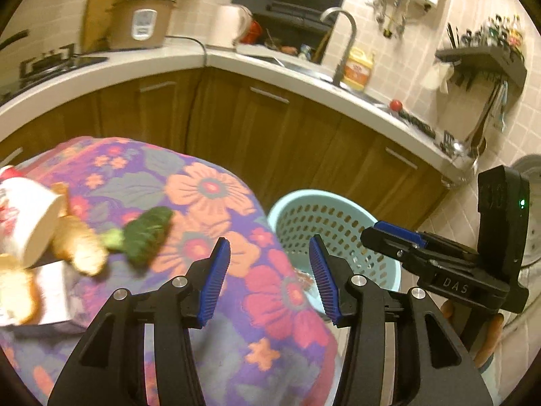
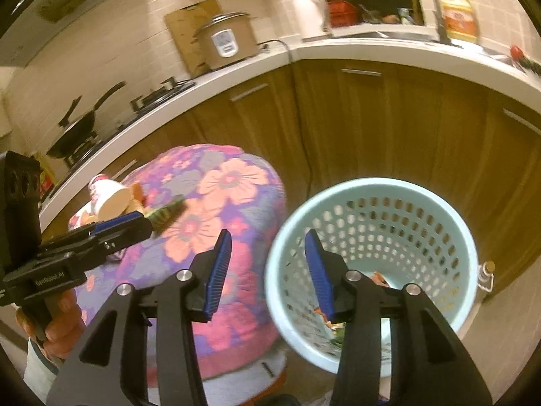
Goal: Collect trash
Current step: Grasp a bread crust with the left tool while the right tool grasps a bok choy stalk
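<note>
A floral-clothed small table [image 1: 203, 209] holds a piece of broccoli [image 1: 147, 233], bread pieces [image 1: 81, 247], a tipped paper cup [image 1: 23, 216] and a white paper sheet [image 1: 54, 294]. A light blue perforated basket [image 2: 372, 270] stands on the floor to its right, with scraps [image 2: 338, 328] at its bottom. My left gripper [image 1: 268, 280] is open and empty above the table's right edge. My right gripper [image 2: 267, 277] is open and empty over the basket's left rim. The broccoli [image 2: 169, 211] and cup [image 2: 111, 199] also show in the right wrist view.
Brown cabinets [image 1: 270, 135] under a white counter [image 1: 135, 67] curve behind. On the counter are a rice cooker [image 1: 142, 22], stove [image 1: 47, 64], sink faucet [image 1: 341, 40], yellow bottle [image 1: 358, 67] and tomato [image 1: 395, 105]. A small bottle [image 2: 487, 270] stands beside the basket.
</note>
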`<state>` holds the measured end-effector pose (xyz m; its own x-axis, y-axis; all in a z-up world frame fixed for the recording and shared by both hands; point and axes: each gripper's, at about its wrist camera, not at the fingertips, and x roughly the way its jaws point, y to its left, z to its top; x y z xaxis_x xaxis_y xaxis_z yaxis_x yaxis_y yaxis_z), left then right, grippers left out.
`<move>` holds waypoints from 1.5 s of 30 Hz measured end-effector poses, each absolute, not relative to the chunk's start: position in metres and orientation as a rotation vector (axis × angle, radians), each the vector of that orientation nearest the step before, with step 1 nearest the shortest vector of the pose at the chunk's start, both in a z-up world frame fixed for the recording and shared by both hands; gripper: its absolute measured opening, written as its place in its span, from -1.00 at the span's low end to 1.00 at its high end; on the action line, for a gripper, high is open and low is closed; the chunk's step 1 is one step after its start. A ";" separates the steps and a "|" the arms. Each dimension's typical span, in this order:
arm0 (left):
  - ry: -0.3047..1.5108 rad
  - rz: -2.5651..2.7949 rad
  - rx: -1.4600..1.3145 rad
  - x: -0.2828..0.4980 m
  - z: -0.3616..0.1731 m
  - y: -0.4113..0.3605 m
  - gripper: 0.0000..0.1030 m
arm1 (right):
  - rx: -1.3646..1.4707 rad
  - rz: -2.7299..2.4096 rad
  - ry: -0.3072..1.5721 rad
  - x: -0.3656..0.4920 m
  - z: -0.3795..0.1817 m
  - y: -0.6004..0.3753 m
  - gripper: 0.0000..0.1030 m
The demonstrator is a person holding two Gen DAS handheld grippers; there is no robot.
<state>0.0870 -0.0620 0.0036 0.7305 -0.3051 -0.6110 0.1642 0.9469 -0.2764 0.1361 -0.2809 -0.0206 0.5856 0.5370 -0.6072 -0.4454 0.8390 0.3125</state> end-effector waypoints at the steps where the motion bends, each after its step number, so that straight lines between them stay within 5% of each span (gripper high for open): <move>1: 0.698 -0.250 -0.219 0.082 0.006 -0.055 -0.08 | 0.126 0.588 0.748 0.134 -0.019 -0.275 -0.19; 21: 0.613 0.047 -0.390 -0.008 0.003 0.141 -0.08 | 0.082 0.741 0.759 0.141 -0.019 -0.131 -0.07; 33: 0.723 0.055 -0.327 0.042 -0.030 0.150 -0.11 | 0.018 0.680 0.711 0.149 -0.035 -0.089 -0.03; 35: 0.725 0.058 -0.313 0.046 -0.031 0.147 -0.11 | 0.020 0.666 0.713 0.151 -0.037 -0.090 0.10; 43: 0.685 0.058 -0.296 0.040 -0.037 0.137 -0.83 | 0.017 0.613 0.773 0.164 -0.047 -0.086 0.30; 45: 0.670 0.044 -0.306 0.036 -0.039 0.136 -0.88 | 0.014 0.593 0.792 0.167 -0.049 -0.085 0.32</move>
